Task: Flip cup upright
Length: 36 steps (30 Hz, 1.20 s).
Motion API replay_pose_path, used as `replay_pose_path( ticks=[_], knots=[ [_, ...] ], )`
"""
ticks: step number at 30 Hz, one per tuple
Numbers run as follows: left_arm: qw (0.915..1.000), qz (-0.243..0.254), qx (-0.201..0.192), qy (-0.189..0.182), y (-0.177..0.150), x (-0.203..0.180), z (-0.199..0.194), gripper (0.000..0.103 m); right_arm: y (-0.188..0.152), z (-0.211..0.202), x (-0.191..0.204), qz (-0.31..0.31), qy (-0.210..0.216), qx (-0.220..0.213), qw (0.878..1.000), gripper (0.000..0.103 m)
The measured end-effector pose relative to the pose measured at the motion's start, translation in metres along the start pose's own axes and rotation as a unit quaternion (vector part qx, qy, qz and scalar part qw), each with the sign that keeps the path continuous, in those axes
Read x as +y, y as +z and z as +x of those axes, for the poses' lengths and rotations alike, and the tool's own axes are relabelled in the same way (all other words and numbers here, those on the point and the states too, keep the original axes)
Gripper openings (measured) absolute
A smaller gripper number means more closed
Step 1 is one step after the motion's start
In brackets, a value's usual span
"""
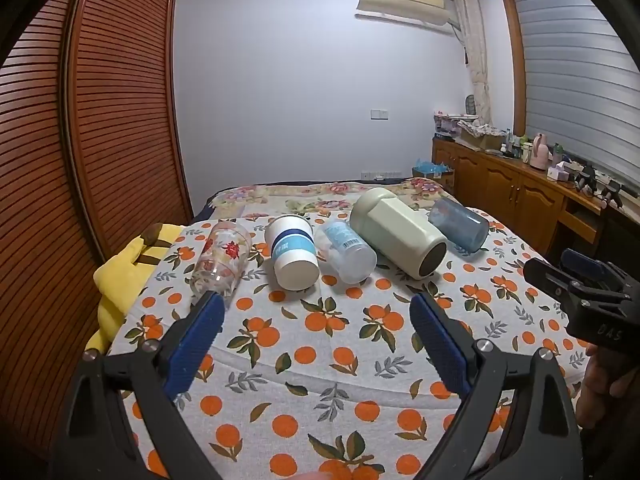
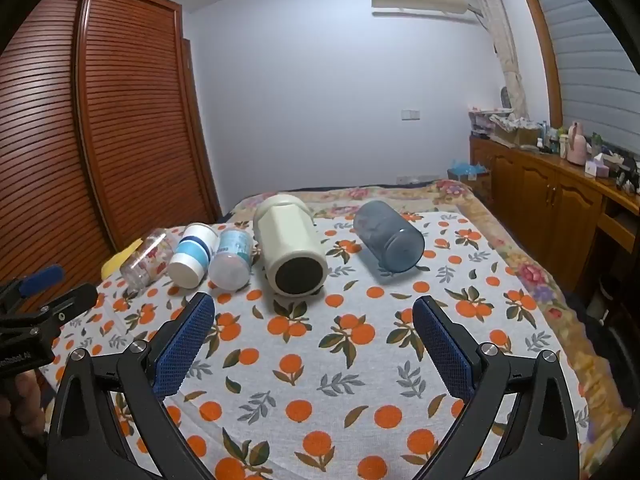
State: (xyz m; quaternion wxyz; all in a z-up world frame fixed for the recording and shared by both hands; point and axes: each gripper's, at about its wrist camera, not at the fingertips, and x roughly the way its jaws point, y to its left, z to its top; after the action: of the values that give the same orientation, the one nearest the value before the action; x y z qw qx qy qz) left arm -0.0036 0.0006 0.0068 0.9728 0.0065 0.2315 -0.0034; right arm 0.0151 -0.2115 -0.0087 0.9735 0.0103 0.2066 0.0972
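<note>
We look forward along each gripper's fingers, low over the orange-print cloth (image 1: 320, 360), facing the far wall; both views share the row of five tipped cups beyond the jaws; each view catches the other gripper at its edge.

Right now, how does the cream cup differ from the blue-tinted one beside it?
The cream cup is opaque and faceted; the blue cup is see-through and smooth. The cream cup is larger and lies next to the frosted cup; the blue cup lies apart. Both lie on their sides on the orange-print cloth.
</note>
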Motion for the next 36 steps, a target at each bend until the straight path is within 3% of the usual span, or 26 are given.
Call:
replay_pose_path(
  ticks=[36],
  knots=[
    [1.0, 0.001, -0.002, 0.0, 0.0006, -0.0002, -0.0049, 0.095, 0.0001, -0.0021, 0.0007, 0.0, 0.0, -0.002, 1.0, 0.101]
  ],
)
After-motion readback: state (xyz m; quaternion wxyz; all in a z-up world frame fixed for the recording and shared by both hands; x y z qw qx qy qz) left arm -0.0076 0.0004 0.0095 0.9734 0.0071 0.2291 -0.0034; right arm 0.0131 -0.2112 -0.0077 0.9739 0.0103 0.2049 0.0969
